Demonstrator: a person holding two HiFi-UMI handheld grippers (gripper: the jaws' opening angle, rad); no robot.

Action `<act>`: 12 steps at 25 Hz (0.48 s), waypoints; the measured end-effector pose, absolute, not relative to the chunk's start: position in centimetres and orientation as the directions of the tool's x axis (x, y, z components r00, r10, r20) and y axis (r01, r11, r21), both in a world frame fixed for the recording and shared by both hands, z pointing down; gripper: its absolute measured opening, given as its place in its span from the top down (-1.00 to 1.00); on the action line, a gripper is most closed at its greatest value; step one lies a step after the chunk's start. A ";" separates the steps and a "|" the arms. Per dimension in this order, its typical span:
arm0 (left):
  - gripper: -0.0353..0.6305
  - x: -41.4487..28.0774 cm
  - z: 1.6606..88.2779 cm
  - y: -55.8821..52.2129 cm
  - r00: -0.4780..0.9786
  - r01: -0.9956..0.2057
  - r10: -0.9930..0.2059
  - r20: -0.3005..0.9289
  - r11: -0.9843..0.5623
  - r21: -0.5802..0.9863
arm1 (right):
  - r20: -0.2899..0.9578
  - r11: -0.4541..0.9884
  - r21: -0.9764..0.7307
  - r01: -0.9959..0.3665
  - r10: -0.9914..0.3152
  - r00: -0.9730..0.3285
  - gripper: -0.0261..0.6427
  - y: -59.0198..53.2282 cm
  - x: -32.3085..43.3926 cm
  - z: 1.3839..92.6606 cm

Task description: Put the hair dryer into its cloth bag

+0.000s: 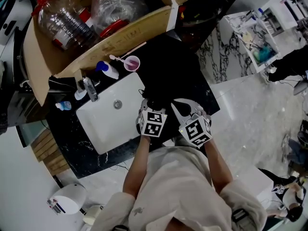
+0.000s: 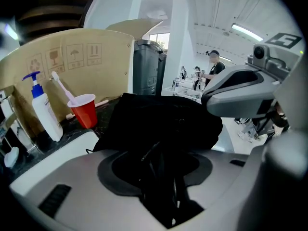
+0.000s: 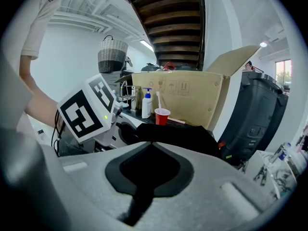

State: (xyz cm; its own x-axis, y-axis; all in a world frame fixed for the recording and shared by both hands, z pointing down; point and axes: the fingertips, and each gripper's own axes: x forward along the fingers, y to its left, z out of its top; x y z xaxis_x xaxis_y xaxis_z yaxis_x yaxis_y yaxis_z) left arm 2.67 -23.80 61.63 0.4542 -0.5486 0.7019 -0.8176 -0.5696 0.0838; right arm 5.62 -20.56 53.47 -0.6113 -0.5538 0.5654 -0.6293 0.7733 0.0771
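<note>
Limp, light black cloth bag (image 2: 163,121), probably best taken at its hem, was pinched by left hand-held gripper (image 2: 160,174); right hand-held gripper (image 3: 147,172) stood closed.

Cloth bag (image 2: 163,121): black, matt, soft; slumped in a rounded, bulging heap.
Pose: lying on its side, with creased folds towards the near end.
Place: straight ahead of both tongs, nearer the left tongs (image 2: 161,153).
Grip: a fold of its near edge, with thin black cord strands, is pinched between the jaws of the left tongs.
Right tongs (image 3: 151,146): the bag lies just beyond the tips; whether they touch cannot be told.
Hair dryer: not to be made out.
</note>
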 end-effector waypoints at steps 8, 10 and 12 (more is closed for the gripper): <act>0.29 3.5 62.8 -24.9 0.447 -0.825 -0.562 0.696 -0.560 0.077 | 0.568 0.770 0.052 -0.636 -0.546 -0.615 0.90 -20.3 5.9 54.1; 0.29 3.5 63.1 -25.0 0.446 -0.827 -0.571 0.689 -0.557 0.074 | 0.569 0.767 0.050 -0.640 -0.549 -0.613 0.90 -20.3 6.0 54.1; 0.28 3.4 63.2 -25.2 0.449 -0.827 -0.577 0.682 -0.556 0.075 | 0.567 0.764 0.049 -0.643 -0.551 -0.612 0.90 -20.4 6.1 54.2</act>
State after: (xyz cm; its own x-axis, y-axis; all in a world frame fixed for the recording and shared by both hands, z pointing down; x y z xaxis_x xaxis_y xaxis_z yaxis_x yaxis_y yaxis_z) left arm 3.44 -25.17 63.15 0.4494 -0.5768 0.6822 -0.8275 -0.5565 0.0747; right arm 6.11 -20.35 54.15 -0.6120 -0.5512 0.5672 -0.6429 0.7644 0.0492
